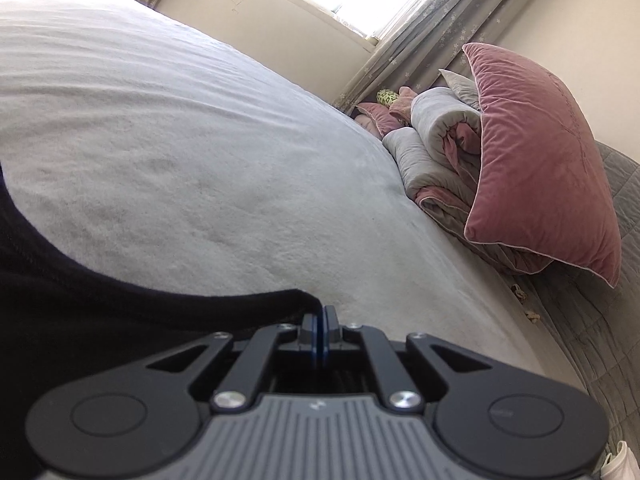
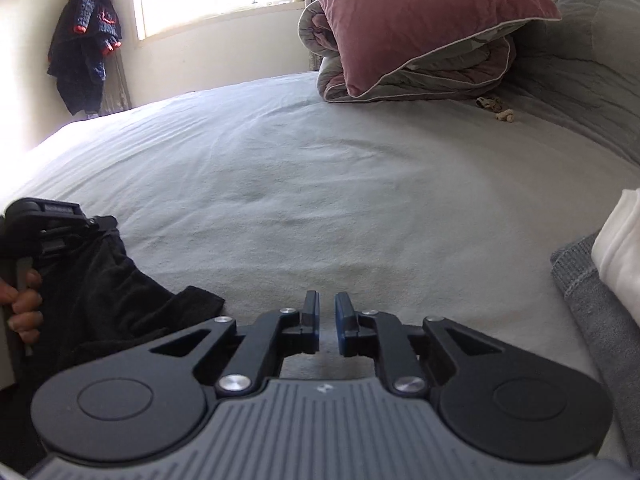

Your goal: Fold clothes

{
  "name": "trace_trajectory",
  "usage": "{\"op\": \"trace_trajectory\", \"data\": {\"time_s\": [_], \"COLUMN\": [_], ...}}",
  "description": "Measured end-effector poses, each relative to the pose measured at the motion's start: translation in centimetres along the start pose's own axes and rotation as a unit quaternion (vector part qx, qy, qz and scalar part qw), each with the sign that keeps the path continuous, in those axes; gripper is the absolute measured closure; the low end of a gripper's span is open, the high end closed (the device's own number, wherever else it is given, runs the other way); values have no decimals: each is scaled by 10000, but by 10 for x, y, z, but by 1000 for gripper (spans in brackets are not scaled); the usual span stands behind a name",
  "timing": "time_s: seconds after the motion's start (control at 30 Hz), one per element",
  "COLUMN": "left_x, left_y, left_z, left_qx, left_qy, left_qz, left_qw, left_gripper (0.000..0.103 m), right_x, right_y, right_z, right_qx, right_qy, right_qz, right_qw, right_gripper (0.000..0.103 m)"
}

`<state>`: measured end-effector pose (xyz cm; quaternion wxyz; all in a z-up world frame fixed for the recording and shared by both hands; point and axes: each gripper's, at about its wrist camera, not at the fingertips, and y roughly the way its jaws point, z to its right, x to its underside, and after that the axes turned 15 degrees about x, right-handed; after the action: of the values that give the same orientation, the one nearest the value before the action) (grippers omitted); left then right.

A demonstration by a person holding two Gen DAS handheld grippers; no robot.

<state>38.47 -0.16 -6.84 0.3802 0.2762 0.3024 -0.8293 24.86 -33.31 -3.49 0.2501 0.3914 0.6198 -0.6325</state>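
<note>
A black garment (image 1: 80, 320) lies on the pale grey bed sheet (image 1: 200, 140) at the lower left of the left wrist view. My left gripper (image 1: 320, 316) is shut on its edge. In the right wrist view the black garment (image 2: 104, 280) hangs at the left, held up by the left gripper (image 2: 100, 222). My right gripper (image 2: 327, 312) is open a little and empty, low over the sheet (image 2: 320, 180), to the right of the garment's corner.
A pink pillow (image 2: 408, 12) leans on a rolled grey and pink quilt (image 2: 432, 76) at the head of the bed. Folded white (image 2: 620, 248) and grey clothes (image 2: 592, 312) lie at the right. A dark jacket (image 2: 84, 48) hangs by the window.
</note>
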Motion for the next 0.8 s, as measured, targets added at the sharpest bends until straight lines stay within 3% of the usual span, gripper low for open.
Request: {"op": "trace_trajectory", "data": {"time_s": [0.03, 0.1, 0.3, 0.33, 0.37, 0.4, 0.6, 0.7, 0.8], "left_x": [0, 0, 2, 2, 2, 1, 2, 5, 5], "left_y": [0, 0, -2, -2, -3, -4, -9, 3, 3], "left_z": [-1, -1, 0, 0, 0, 1, 19, 15, 13], "left_qx": [11, 19, -1, 1, 7, 12, -22, -338, -355], "left_qy": [-17, -24, 38, 35, 45, 60, 562, 468, 437], "left_qz": [3, 9, 15, 17, 29, 43, 201, -124, -149], "left_qw": [10000, 10000, 10000, 10000, 10000, 10000, 9982, 9983, 9983], "left_gripper": [100, 100, 100, 100, 100, 100, 101, 100, 99], "right_x": [-2, -2, 4, 4, 5, 7, 3, 7, 15], "right_y": [-1, 1, 16, 17, 17, 17, -10, 3, 20], "right_z": [5, 10, -8, -15, -23, -31, -16, -10, -18], "right_qx": [-353, -724, -954, -940, -887, -833, 295, 337, 437], "right_qy": [288, 687, 693, 559, 378, 197, 48, 43, -158], "right_qz": [-58, -72, -402, -395, -376, -356, 500, 276, 135], "right_qw": [9989, 9950, 9922, 9932, 9946, 9957, 9983, 9990, 9988], "right_gripper": [72, 55, 55, 63, 78, 100, 101, 101, 101]}}
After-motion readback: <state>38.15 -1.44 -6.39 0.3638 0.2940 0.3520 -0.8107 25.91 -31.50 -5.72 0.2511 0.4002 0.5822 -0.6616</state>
